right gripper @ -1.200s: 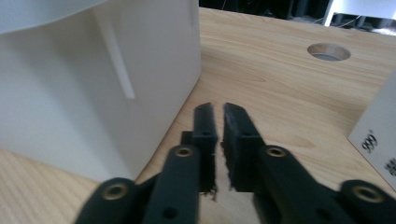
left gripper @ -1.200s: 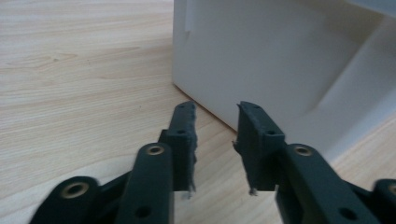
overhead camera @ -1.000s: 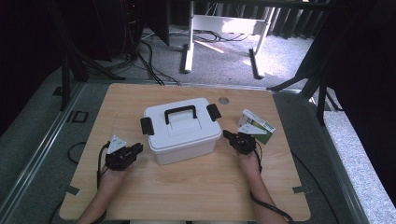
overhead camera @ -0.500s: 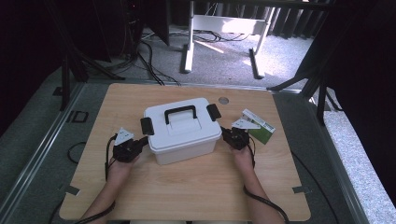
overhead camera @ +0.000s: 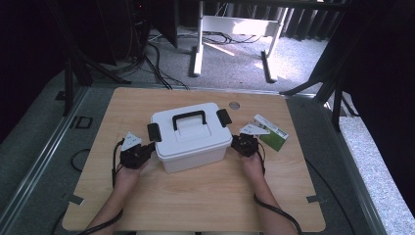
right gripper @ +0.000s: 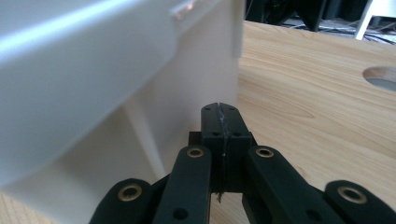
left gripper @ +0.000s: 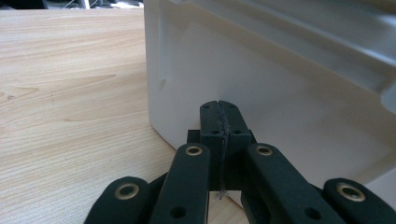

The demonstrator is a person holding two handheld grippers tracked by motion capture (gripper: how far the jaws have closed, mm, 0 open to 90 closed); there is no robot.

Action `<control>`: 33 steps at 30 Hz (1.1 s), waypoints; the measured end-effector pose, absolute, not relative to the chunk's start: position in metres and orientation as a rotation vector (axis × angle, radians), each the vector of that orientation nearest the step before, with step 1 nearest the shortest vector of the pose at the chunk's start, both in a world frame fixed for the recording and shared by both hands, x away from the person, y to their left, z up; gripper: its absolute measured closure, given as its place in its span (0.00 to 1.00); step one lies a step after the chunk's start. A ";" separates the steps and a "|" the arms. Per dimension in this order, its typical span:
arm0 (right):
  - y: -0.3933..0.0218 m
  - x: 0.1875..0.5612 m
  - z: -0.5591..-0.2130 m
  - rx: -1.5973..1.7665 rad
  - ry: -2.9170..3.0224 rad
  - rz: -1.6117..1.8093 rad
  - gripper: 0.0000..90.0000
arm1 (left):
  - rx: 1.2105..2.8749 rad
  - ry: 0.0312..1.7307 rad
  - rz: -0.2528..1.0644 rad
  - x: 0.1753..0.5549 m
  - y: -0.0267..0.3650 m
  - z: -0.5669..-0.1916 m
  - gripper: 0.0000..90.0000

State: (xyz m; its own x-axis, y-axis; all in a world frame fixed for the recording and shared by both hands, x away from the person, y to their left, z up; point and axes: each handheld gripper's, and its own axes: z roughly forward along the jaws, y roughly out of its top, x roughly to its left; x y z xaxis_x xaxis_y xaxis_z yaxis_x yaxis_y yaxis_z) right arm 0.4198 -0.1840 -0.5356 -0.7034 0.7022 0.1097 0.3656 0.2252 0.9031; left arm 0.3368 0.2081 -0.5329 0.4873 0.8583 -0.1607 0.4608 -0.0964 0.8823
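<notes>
White plastic is the material of the storage box (overhead camera: 192,138), which is placed near the middle of the wooden desk (overhead camera: 195,205). A black handle (overhead camera: 189,118) is seen on its lid, and a black latch (overhead camera: 154,132) is found at each end. The left gripper (overhead camera: 147,150) is held against the left end of the box, below the latch; its jaws are pressed fully together and nothing is gripped between them. The right gripper (overhead camera: 237,143) is held at the right end of the box in the same manner, with its jaws closed completely on nothing. A green and white packet (overhead camera: 270,132) is laid near the right edge of the desk, just beside the right gripper. Some print is visible on it, but it is too small to be read. A round hole (overhead camera: 234,105) is seen close to the far edge.
</notes>
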 end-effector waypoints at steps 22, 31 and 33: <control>-0.191 0.400 -0.536 0.986 2.195 1.480 1.00 | 1.745 1.086 0.438 0.334 0.206 -0.533 1.00; -0.197 0.386 -0.537 0.988 2.191 1.494 1.00 | 1.769 1.066 0.426 0.330 0.203 -0.531 1.00; -0.199 0.383 -0.536 0.988 2.189 1.490 1.00 | 1.767 1.062 0.413 0.329 0.202 -0.532 1.00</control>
